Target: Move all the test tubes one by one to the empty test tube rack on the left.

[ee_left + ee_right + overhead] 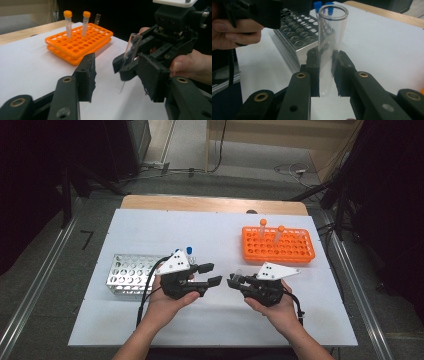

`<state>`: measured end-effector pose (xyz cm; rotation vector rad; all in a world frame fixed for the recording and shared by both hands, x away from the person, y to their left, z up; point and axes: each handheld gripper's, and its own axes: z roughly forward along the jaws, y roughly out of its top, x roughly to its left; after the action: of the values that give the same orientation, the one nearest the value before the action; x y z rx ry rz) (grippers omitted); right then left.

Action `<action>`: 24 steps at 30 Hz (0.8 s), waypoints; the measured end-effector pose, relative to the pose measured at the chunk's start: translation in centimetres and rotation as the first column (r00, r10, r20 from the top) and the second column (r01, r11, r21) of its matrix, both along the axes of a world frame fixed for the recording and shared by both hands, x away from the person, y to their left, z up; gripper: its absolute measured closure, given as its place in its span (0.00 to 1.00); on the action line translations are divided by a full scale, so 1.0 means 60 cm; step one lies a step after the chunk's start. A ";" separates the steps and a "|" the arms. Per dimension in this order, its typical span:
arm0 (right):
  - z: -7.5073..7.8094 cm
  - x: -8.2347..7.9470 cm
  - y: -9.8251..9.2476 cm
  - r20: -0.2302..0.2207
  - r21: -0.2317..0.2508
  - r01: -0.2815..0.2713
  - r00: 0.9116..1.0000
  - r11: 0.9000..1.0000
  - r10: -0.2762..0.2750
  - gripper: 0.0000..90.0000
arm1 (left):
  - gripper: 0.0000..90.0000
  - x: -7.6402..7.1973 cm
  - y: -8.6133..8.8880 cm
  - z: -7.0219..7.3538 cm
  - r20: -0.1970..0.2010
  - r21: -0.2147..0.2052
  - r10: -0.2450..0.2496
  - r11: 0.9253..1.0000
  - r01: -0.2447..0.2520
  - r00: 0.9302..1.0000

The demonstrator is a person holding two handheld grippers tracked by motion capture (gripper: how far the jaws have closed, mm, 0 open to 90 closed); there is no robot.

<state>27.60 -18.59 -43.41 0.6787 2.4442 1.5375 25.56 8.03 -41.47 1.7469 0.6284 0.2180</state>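
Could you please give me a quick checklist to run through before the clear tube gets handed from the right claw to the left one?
1. Right claw shut on the clear tube: ok.
2. Tube open, no cap: ok.
3. Left claw open wide enough to take it: ok.
4. Tube lined up between the left jaws: not ok, it is tilted and nearer one jaw.
5. Free holes in the orange rack: ok.
6. Free holes in the metal rack: ok.
7. Tube empty: cannot tell.

forearms cut off at bottom edge, blue-capped tubes partly behind left claw
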 end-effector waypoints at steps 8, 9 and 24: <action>-0.003 -0.011 0.024 -0.003 -0.025 -0.032 0.999 0.999 0.032 0.82 | 0.65 -0.001 -0.023 -0.002 0.007 0.036 -0.039 0.999 0.038 0.999; -0.003 -0.013 0.027 -0.007 -0.025 -0.036 0.999 0.999 0.035 0.82 | 0.66 -0.001 -0.026 -0.002 0.009 0.038 -0.045 0.998 0.045 0.999; -0.004 -0.019 0.039 -0.034 -0.026 -0.062 0.998 0.998 0.061 0.82 | 0.83 -0.002 -0.046 -0.007 0.018 0.060 -0.073 0.996 0.072 0.997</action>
<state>26.49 -16.26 -43.62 0.6348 2.5284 1.5235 25.43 5.25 -41.86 1.8193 0.5477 0.2054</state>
